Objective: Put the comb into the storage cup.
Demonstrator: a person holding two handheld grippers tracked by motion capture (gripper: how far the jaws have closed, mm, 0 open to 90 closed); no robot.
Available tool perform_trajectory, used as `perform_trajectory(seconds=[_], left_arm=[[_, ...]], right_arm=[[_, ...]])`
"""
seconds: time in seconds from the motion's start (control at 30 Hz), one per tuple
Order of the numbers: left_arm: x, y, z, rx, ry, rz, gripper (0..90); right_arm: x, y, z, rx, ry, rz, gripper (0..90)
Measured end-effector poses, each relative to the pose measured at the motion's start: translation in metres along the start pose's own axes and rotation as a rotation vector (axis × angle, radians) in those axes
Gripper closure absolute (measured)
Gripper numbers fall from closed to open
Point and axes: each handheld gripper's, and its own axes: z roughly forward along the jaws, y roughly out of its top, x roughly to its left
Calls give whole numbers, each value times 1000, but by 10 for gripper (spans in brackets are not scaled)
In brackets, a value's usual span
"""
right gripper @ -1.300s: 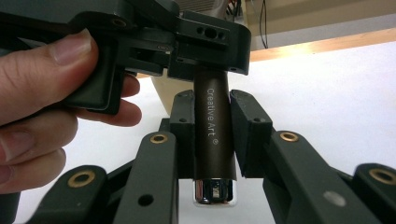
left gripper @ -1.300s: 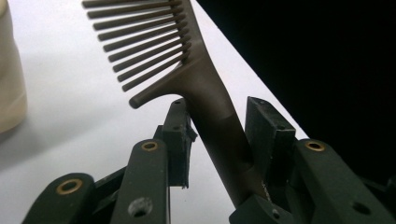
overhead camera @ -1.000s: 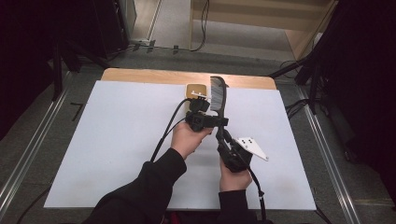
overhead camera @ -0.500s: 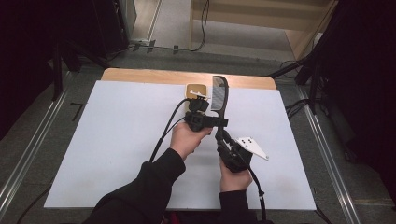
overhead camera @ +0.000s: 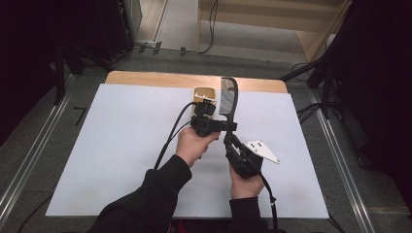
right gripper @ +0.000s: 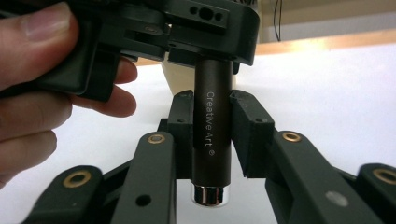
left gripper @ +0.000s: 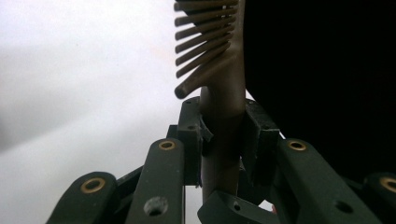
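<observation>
The comb [overhead camera: 229, 97] is held upright above the middle of the counter [overhead camera: 121, 145], teeth uppermost and its dark handle pointing down, with a small tan box [overhead camera: 204, 92] lying just behind it. The left claw [overhead camera: 227, 127] is clamped across the comb's neck just under the lowest teeth, and the left gripper view shows both pads pressed on it [left gripper: 223, 135]. Lower down, the right claw [right gripper: 212, 116] straddles the lettered handle [right gripper: 213, 135]. Its jaws have just been opening with the handle between them, though the pads are still against its sides. Comb and hands sit where they did a second ago. This looks like a handover, with the weight passing to the left claw. The right one should be able to draw off downward once it opens further
</observation>
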Motion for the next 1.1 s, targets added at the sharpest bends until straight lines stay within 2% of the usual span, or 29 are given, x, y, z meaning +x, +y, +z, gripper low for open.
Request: perform_trajectory(seconds=[0.13,0.27,0.43,0.67,0.87,0.93,1.03,1.1], left_arm=[[2,1,-4,-10,21,10,727],[5,2,-9,-15,60,49,726],[11,2,-14,-21,85,63,727],[16,1,-22,-26,108,83,726],[23,2,-29,-30,122,91,726],[25,3,-32,-30,125,92,726],[28,3,-36,-29,129,88,726],[29,4,-39,-31,135,91,726]], right_arm=[[1,-1,2,12,10,-30,596],[-1,-1,5,28,58,-26,498],[0,0,11,99,120,-65,407],[-1,3,17,171,183,-86,331],[-2,8,20,203,225,-89,308],[-3,8,23,217,254,-81,308],[-2,6,27,227,262,-135,291],[-3,5,29,244,289,-117,281]])
